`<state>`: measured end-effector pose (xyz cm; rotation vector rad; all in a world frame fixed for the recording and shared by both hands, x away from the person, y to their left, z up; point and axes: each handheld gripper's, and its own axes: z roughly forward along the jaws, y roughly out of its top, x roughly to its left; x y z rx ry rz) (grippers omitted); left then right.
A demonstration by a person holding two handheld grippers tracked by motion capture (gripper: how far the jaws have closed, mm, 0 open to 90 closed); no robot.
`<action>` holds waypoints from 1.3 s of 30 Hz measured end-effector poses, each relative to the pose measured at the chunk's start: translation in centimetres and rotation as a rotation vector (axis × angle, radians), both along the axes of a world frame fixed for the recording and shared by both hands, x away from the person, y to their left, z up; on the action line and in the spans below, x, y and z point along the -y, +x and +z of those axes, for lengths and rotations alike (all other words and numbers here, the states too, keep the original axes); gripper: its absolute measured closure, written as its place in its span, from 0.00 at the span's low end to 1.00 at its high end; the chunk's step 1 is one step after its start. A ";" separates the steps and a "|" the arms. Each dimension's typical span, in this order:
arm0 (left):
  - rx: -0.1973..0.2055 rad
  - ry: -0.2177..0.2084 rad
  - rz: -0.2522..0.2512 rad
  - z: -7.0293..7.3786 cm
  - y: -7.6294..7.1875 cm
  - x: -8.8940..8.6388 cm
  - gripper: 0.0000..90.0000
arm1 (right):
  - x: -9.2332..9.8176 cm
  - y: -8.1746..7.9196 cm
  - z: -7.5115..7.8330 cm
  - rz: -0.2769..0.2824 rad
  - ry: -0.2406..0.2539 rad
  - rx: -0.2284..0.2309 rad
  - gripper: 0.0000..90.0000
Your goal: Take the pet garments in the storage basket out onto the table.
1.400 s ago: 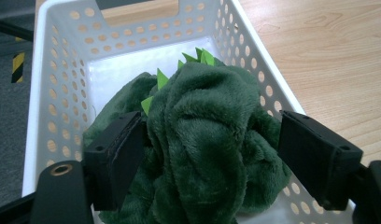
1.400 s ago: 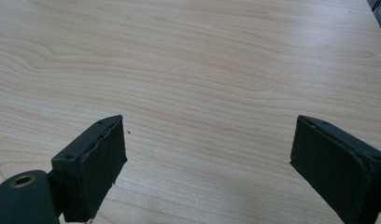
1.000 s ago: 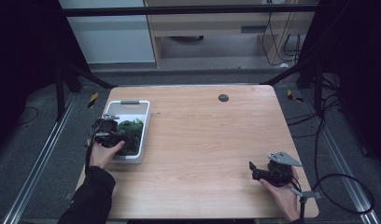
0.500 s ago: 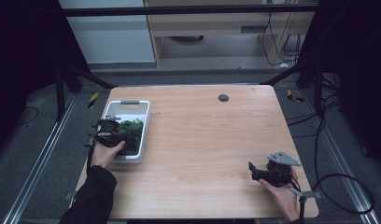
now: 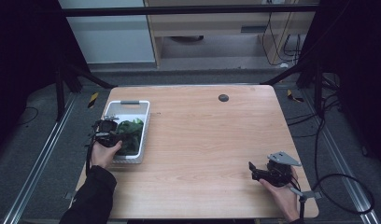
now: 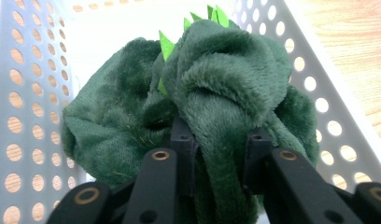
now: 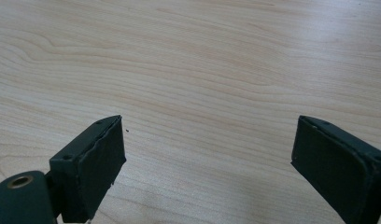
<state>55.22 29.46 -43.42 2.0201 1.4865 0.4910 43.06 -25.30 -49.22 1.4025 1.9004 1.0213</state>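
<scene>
A dark green plush toy (image 6: pixel 212 84) with bright green spikes lies in a white perforated basket (image 5: pixel 115 160) at the table's left side. My left gripper (image 6: pixel 220 149) is shut on a fold of the plush, and the fabric bulges between its jaws. In the high view the left gripper (image 5: pixel 117 132) reaches over the basket's left wall onto the plush toy (image 5: pixel 130 128). Near the table's front right corner my right gripper (image 5: pixel 252 169) is held low over bare wood. Its jaws stand wide apart with nothing between them, and the right gripper (image 7: pixel 207 154) faces plain tabletop.
A small dark round spot (image 5: pixel 223 97) sits near the table's far edge. A wooden table (image 5: pixel 212 140) stretches between the two grippers. A cable (image 5: pixel 338 186) trails off the right side onto the dark floor, and metal frame rails run along both sides.
The left gripper has shifted slightly inward over the basket, still on the plush. The right gripper has barely moved.
</scene>
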 end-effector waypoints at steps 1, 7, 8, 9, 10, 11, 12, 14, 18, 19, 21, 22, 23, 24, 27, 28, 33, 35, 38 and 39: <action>0.005 0.003 -0.001 0.1 -0.1 0.0 0.82 | 0.0 0.0 0.0 -0.001 0.000 -0.001 0.11; 0.025 -0.001 -0.007 0.7 -0.6 -0.1 0.85 | 0.0 0.0 -0.1 -0.001 -0.003 -0.002 0.11; 0.035 -0.002 -0.011 1.0 -0.8 -0.2 0.85 | 0.0 0.0 0.0 -0.002 -0.001 -0.004 0.11; 0.040 -0.006 -0.009 1.2 -0.9 -0.2 0.85 | 0.0 0.0 0.0 -0.003 0.003 -0.007 0.11; 0.045 -0.010 -0.012 1.5 -1.0 -0.3 0.85 | 0.0 0.0 -0.1 -0.003 -0.001 -0.004 0.11; 0.045 -0.010 -0.012 1.5 -1.0 -0.3 0.86 | 0.0 0.0 -0.1 -0.004 -0.004 -0.005 0.11; 0.052 -0.015 -0.012 1.7 -1.1 -0.4 0.86 | 0.1 0.0 -0.2 -0.003 -0.004 -0.005 0.11; 0.063 -0.017 -0.019 2.3 -1.4 -0.5 0.86 | 0.0 0.0 -0.1 -0.003 0.001 -0.006 0.11; 0.072 -0.013 -0.028 2.9 -1.7 -0.6 0.86 | 0.1 0.0 0.0 -0.005 -0.004 0.002 0.11; 0.075 -0.013 -0.032 3.2 -1.8 -0.6 0.86 | 0.1 0.0 0.0 -0.005 -0.004 0.002 0.11; 0.082 -0.011 -0.036 3.5 -2.0 -0.6 0.86 | 0.1 0.0 0.0 -0.007 -0.003 0.002 0.11; 0.094 -0.014 -0.042 4.0 -2.2 -0.6 0.86 | 0.1 0.0 -0.1 -0.004 -0.007 0.008 0.11; 0.096 -0.015 -0.044 4.1 -2.3 -0.5 0.86 | 0.1 0.0 0.0 -0.003 -0.006 0.009 0.11; 0.096 -0.015 -0.044 4.1 -2.3 -0.5 0.86 | 0.1 0.0 0.0 -0.003 -0.006 0.009 0.11; 0.105 -0.008 -0.050 4.8 -2.5 -0.5 0.86 | 0.1 0.0 0.0 -0.001 -0.007 0.011 0.11; 0.111 -0.007 -0.052 5.2 -2.6 -0.6 0.86 | 0.1 -0.1 0.0 -0.004 -0.007 0.011 0.11; 0.132 -0.009 -0.061 6.2 -3.1 -0.9 0.86 | 0.1 -0.1 0.0 -0.004 -0.005 0.010 0.11; 0.138 -0.009 -0.064 6.6 -3.3 -1.0 0.86 | 0.1 -0.1 0.0 -0.004 -0.007 0.012 0.11; 0.146 -0.008 -0.066 6.9 -3.4 -1.1 0.86 | 0.1 0.0 0.0 -0.004 -0.009 0.012 0.11; 0.148 -0.010 -0.065 7.1 -3.5 -1.2 0.86 | 0.1 0.0 0.0 -0.005 -0.009 0.013 0.11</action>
